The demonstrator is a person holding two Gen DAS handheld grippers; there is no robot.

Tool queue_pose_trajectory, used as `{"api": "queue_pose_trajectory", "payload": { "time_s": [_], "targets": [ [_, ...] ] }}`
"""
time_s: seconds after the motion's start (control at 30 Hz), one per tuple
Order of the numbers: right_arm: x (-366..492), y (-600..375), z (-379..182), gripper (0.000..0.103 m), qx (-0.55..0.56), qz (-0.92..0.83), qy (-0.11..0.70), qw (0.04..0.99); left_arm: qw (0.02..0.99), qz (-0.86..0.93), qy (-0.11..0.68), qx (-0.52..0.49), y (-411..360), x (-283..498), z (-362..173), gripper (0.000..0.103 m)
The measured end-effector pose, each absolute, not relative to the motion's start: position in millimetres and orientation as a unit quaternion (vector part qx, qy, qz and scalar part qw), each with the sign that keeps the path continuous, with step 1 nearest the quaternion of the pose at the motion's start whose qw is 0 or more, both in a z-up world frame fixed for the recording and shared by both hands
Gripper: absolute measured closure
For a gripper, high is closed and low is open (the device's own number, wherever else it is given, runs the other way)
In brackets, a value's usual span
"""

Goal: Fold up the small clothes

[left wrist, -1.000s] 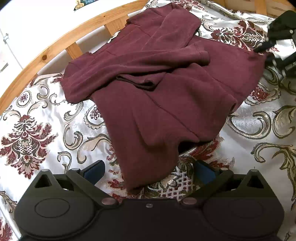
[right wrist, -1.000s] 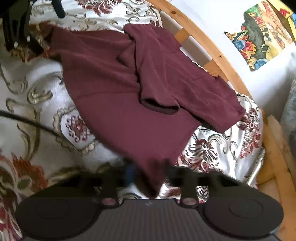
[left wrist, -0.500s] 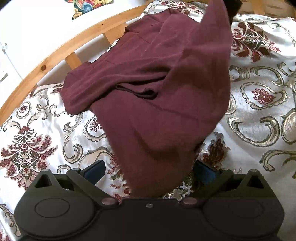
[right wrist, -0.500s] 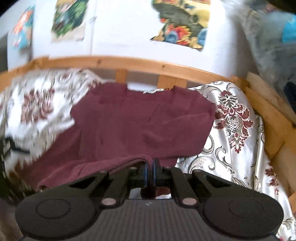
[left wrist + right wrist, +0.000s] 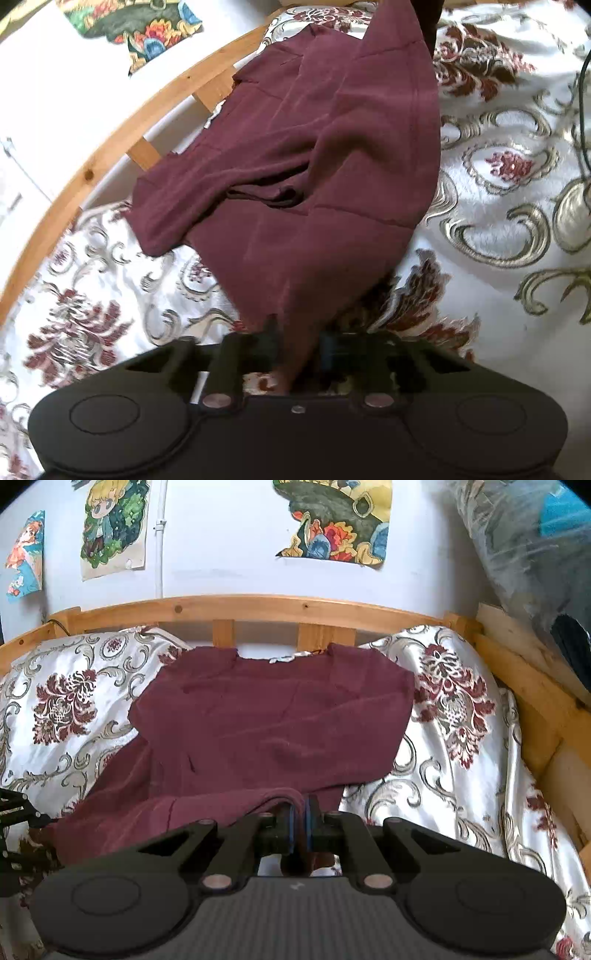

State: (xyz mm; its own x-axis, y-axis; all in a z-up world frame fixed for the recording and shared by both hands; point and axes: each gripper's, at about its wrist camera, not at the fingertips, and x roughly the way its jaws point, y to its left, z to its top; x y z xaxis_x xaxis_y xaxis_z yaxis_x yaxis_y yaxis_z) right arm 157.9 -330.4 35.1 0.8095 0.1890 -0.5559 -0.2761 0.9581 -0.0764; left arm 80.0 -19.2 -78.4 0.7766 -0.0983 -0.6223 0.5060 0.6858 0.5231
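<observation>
A maroon shirt [image 5: 325, 177] lies on the patterned bedspread [image 5: 498, 155] with its collar toward the wooden headboard. It also shows in the right wrist view [image 5: 273, 723]. My left gripper [image 5: 295, 343] has closed on the shirt's near hem corner, with cloth bunched between its fingers. My right gripper [image 5: 300, 819] is shut on the other hem corner and holds it raised, so the cloth rises to the top of the left wrist view.
The wooden headboard rail [image 5: 258, 609] runs behind the shirt, with posters on the white wall [image 5: 221, 554]. A wooden bed side [image 5: 535, 686] lies at the right. A black cable [image 5: 581, 92] crosses the bedspread. A plastic-wrapped bundle [image 5: 524, 554] sits at the upper right.
My left gripper has closed on the near hem corner. My right gripper, shut on its corner, has lifted it and swung to face the headboard.
</observation>
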Motion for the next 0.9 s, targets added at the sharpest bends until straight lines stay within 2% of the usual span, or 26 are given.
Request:
{"api": "queue_pose_trajectory", "payload": {
  "time_s": [0.13,0.4,0.63,0.9],
  "targets": [
    [142,-331,23,0.096,-0.082,0.116,0.284,0.948,0.889,-0.16,0.281,0.326,-12,81,-66,0.096],
    [88,-330,11,0.096,-0.071,0.094,0.248,0.962,0.939,-0.111,0.269,0.181,27,75,0,0.098],
    [35,-329,44,0.096,-0.083,0.106,0.227,0.965,0.949,-0.116,0.287,0.06,59,37,63,0.098],
    [-22,-342,95,0.096,-0.066,0.125,0.248,0.958,0.943,-0.159,0.292,0.005,74,-27,111,0.098]
  ]
}}
